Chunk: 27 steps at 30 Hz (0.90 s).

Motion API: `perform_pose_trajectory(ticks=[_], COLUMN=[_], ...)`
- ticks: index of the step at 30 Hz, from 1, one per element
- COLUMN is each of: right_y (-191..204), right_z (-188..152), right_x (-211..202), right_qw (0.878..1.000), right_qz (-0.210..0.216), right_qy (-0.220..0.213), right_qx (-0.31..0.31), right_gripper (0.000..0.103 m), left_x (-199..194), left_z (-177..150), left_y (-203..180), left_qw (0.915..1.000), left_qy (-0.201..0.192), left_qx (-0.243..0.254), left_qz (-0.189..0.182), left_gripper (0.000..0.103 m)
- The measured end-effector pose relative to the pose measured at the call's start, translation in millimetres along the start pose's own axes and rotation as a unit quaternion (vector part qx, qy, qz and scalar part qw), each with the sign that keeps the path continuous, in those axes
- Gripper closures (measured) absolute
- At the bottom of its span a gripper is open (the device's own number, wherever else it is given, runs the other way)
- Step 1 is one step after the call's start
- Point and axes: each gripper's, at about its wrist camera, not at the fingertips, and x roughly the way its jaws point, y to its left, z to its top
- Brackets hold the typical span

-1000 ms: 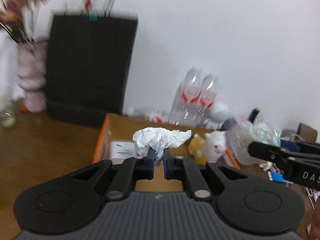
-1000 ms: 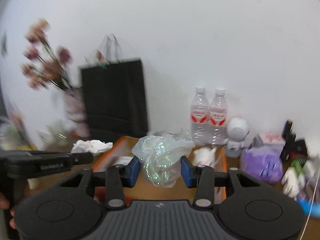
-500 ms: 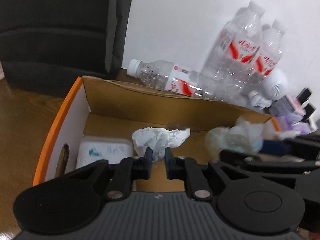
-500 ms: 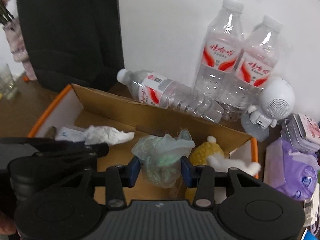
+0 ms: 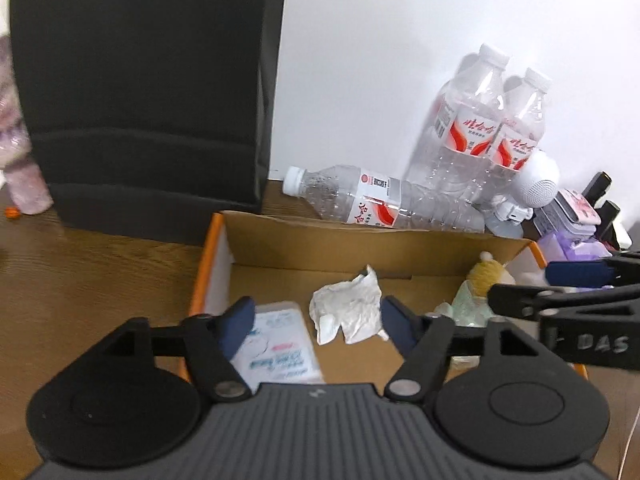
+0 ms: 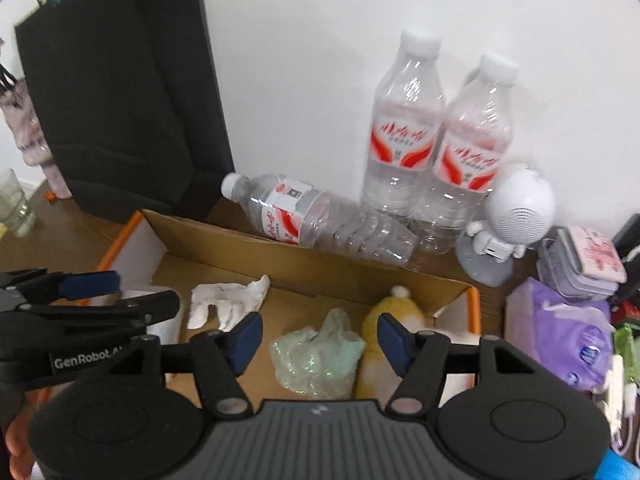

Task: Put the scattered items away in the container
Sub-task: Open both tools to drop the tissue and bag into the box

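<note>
Cardboard box (image 5: 304, 236) with orange edges sits on the wooden tabletop (image 5: 92, 280), and both grippers hang over it, pointing down into it. The left gripper (image 5: 316, 322) has its jaws opening – the crumpled white tissue (image 5: 348, 312) lies between the blue pads without either one pressing on it, resting on the box floor just beside a flat white packet (image 5: 276, 350). The right gripper (image 6: 320, 338) is opening too; the scrunched pale-green plastic bag (image 6: 316, 358) sits between its pads, loose, against a yellow plush toy (image 6: 394, 308) in the box's right end. Behind the box an empty bottle (image 6: 316, 220) lies on its side, with two upright water bottles (image 6: 436, 144) against the white wall and a small white robot-shaped speaker (image 6: 516, 212) next to them. A black paper bag (image 5: 148, 92) stands at the back left – and a purple pack of wipes (image 6: 560, 332) rests to the right of the box.
</note>
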Motion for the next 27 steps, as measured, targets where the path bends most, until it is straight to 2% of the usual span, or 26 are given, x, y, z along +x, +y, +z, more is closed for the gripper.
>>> perform_pose_trajectory(ticks=[2, 8, 15, 20, 23, 27], right_y=[1, -5, -7, 2, 10, 17], right_z=[-6, -29, -70, -97, -110, -124], right_x=[-19, -58, -112, -134, -142, -143], right_qw=[1.000, 0.998, 0.997, 0.996, 0.996, 0.997], right_qz=[0.002, 0.006, 0.012, 0.017, 0.018, -0.001], right_qy=[-0.006, 0.036, 0.040, 0.031, 0.015, -0.012], right_qx=[0.008, 0.051, 0.070, 0.084, 0.083, 0.080], right_gripper=[0.029, 0.028, 0.021, 0.020, 0.019, 0.019], left_x=[-17, -64, -114, -140, -157, -160], left_z=[-4, -20, -54, -74, -89, -103], left_y=[-2, -15, -13, -23, -32, -43], left_qw=[0.9999, 0.9980, 0.9982, 0.9988, 0.9987, 0.9958], left_qy=[0.003, 0.053, 0.048, 0.025, -0.023, -0.044], left_qx=[0.010, 0.034, 0.020, 0.020, 0.026, 0.043], left_qz=[-0.003, 0.011, 0.030, 0.037, 0.038, 0.068], left_gripper=[0.018, 0.004, 0.000, 0.000, 0.000, 0.000])
